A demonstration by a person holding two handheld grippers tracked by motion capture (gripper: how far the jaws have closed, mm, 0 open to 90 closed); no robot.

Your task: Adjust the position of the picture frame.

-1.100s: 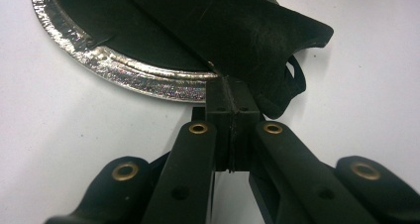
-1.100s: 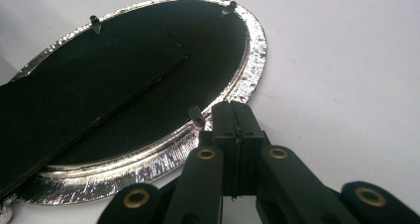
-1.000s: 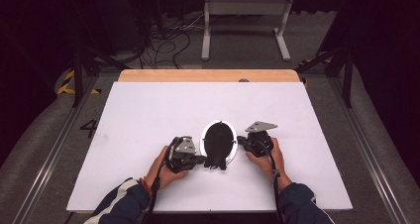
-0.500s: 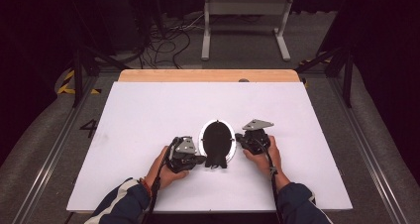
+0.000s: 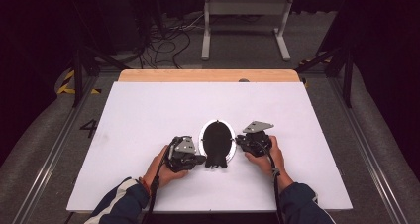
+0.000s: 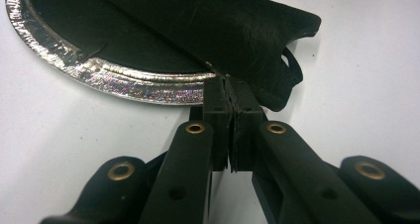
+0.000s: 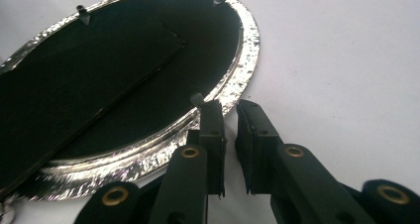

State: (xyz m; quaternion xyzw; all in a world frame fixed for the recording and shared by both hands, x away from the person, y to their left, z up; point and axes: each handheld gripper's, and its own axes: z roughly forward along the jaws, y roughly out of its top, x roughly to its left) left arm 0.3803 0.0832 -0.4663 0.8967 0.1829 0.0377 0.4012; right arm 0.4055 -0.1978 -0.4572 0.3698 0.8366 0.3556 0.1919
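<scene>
- An oval picture frame [image 5: 217,140] lies face down near the front middle of the white tabletop [image 5: 148,115], its black back uppermost and a silver rim running around it.
- From the frame's near end a black stand flap [image 6: 237,30] sticks out over the rim; a small black loop hangs at its outer edge.
- The left gripper [image 5: 195,159] sits just beside the frame's near-left edge, held in the person's left hand [image 5: 166,167].
- In the left gripper view its jaws are pressed together with hardly a slit between them, their tips right at the silver rim below the flap; whether they pinch the flap's edge is hard to make out, and they seem to hold nothing.
- The right gripper [image 5: 239,142] lies at the frame's right edge, held in the right hand [image 5: 267,157], with a grey three-cornered plate on top.
- Its jaws have just been opening and stand a narrow gap apart, nothing between them; the left one's tip touches the silver rim beside a small black tab [image 7: 197,99].
</scene>
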